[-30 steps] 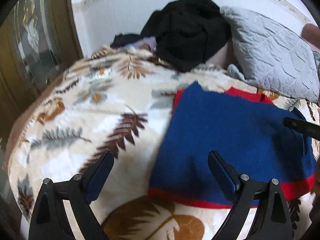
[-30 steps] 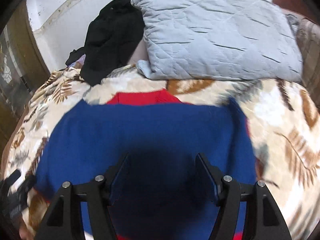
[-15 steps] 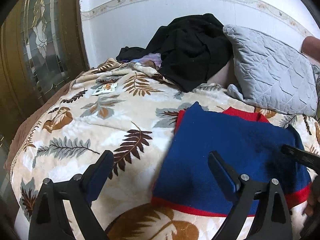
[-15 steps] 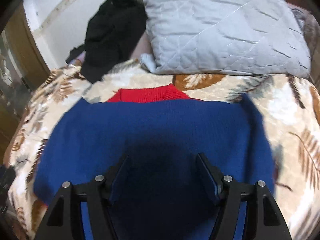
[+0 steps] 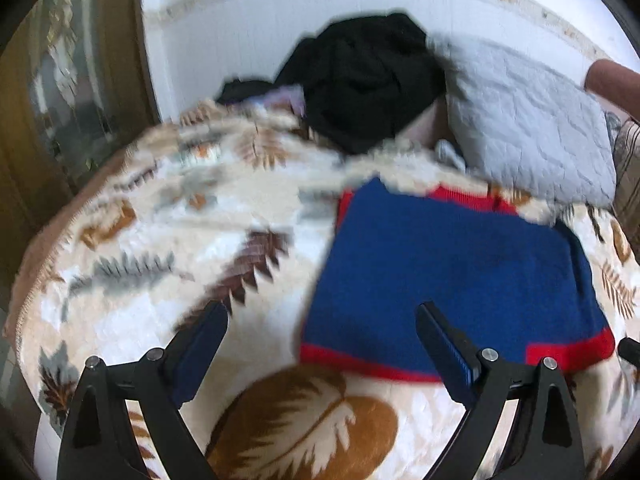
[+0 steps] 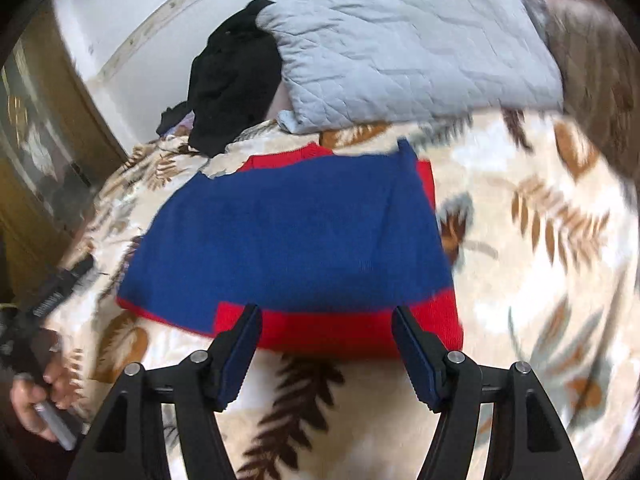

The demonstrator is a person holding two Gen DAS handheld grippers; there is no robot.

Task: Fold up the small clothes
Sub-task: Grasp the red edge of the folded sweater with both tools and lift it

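A small blue knitted garment with red trim [image 5: 452, 276] lies folded into a flat rectangle on the leaf-print blanket; it also shows in the right wrist view [image 6: 296, 240]. My left gripper [image 5: 322, 320] is open and empty, above the blanket at the garment's near left corner. My right gripper [image 6: 326, 320] is open and empty, just in front of the garment's red hem, not touching it. The left gripper's body and the hand holding it show at the left edge of the right wrist view [image 6: 48, 296].
A grey quilted pillow [image 6: 408, 48] and a heap of black clothes [image 5: 368, 80] lie at the head of the bed against the white wall. A wooden glazed door [image 5: 60, 100] stands on the left. The leaf-print blanket [image 5: 168, 240] covers the bed.
My right gripper has pulled back off the garment, so its red hem now shows in front of the fingers. My left gripper has shifted slightly; both views are motion-blurred.
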